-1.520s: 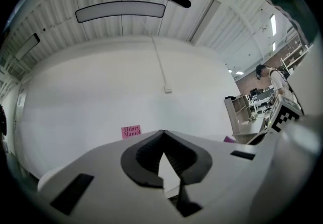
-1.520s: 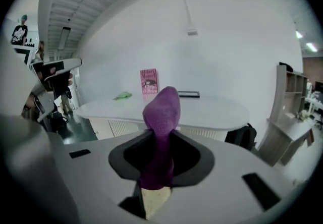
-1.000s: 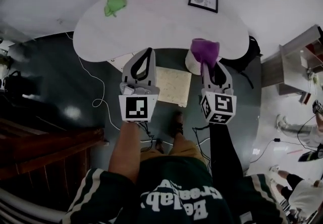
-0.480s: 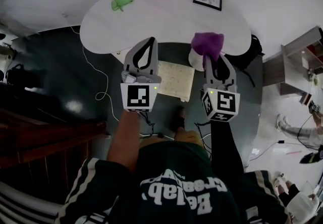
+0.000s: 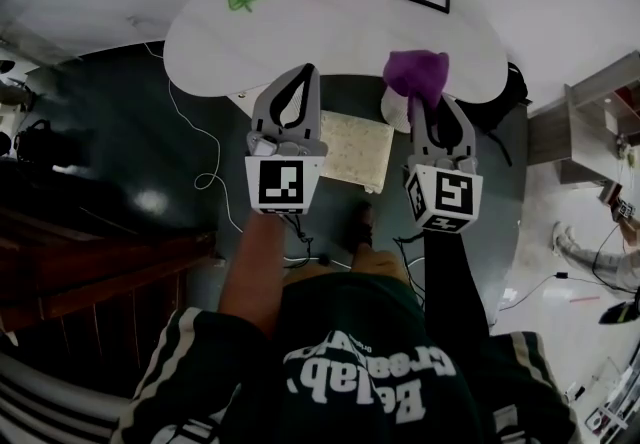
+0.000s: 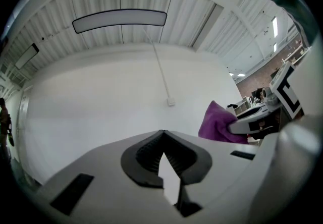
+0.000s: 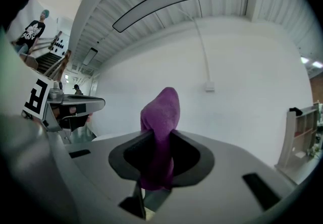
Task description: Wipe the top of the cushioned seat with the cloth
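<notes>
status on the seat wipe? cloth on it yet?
Done: the purple cloth is picked up, with the right hand-held gripper shut on it.
In hand: the cloth is held up in the air; that gripper's view faces wall and ceiling, not the seat.
Left: the beige cushioned seat below has no cloth on it, so the wiping looks not yet begun.
The left hand-held gripper is shut, empty.
</notes>
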A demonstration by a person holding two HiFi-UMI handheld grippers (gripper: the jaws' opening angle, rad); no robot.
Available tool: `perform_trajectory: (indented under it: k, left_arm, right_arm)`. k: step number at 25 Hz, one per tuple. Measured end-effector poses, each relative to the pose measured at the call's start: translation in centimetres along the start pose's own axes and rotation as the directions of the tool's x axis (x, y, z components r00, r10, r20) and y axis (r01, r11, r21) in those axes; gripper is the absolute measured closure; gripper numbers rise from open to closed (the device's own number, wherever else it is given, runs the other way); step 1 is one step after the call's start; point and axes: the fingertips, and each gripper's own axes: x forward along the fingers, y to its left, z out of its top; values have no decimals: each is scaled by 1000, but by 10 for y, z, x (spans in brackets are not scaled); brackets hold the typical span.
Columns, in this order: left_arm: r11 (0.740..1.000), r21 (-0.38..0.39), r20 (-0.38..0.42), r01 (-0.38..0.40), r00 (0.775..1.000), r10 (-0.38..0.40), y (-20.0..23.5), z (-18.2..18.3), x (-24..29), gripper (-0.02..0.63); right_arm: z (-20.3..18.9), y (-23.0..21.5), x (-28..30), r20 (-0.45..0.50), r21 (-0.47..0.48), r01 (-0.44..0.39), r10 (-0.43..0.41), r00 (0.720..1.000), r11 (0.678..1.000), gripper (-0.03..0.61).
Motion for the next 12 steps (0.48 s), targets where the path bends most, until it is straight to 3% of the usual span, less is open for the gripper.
perform_trajectory:
  k: [12]
  left_arm:
    - [1000,-10,-6,5,1000,-5,2,-6,5,601]
  right_arm:
    - [-3,-5,4,-9,-5,15,-15,1000,1000,477]
